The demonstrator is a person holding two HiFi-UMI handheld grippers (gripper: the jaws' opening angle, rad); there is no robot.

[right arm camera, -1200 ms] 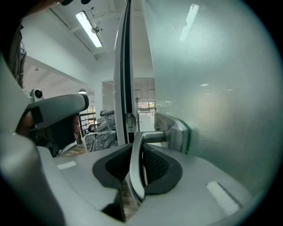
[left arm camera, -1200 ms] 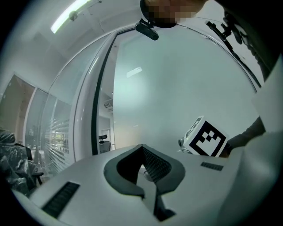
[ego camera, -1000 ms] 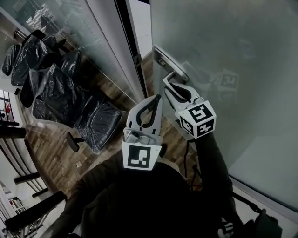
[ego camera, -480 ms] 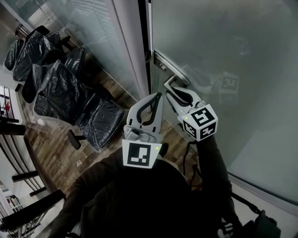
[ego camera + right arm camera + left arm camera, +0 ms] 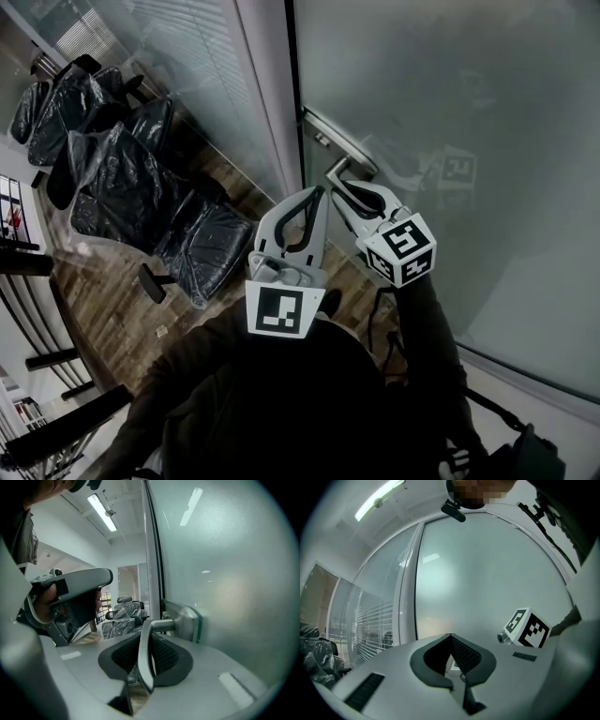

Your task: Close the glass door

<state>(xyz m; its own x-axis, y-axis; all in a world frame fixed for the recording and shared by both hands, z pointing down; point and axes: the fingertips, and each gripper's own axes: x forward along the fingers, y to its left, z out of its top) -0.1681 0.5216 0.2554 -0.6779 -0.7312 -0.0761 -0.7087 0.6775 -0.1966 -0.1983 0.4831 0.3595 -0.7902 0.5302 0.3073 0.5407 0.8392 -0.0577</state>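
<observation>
Head view, change: the glass door (image 5: 469, 141) has swung nearer the frame post (image 5: 267, 103). The broad dark gap of a second ago, with floor showing through it, is now a thin dark line.
Head view, right gripper: the right gripper (image 5: 345, 185) stays clamped on the door handle (image 5: 336, 167), a metal lever jutting from the handle plate (image 5: 337, 139) at the door's left edge. Both have shifted slightly left with the door.
Head view, left gripper: the left gripper (image 5: 321, 193) sits much where it was, just left of the right one, closed on nothing and apart from the handle.
Head view, surroundings: chairs (image 5: 112, 178) wrapped in dark plastic stand on the wooden floor (image 5: 103, 300) beyond the fixed glass panel (image 5: 187, 66). A dark sleeve (image 5: 427, 347) runs down from the right gripper.
Head view, in the way: the left gripper's tips overlap the foot of the frame post; whether they lie in the door's path cannot be told.
Left gripper view, jaws: the tips of the left gripper (image 5: 450, 635) meet around an empty oval.
Left gripper view, ahead: the frosted glass door (image 5: 487, 583) fills the middle. The frame post (image 5: 407, 602) and blinds (image 5: 365, 630) lie to its left, and the right gripper's marker cube (image 5: 529, 629) is at lower right.
Right gripper view, jaws: the right gripper (image 5: 149, 632) presses on the door handle (image 5: 144, 663) from both sides. The lever rises between the pads and bends right into the handle plate (image 5: 183, 618).
Right gripper view, surroundings: the left gripper (image 5: 108, 577) is at left, with chairs (image 5: 124, 616) behind it and a ceiling light (image 5: 105, 513) above.
</observation>
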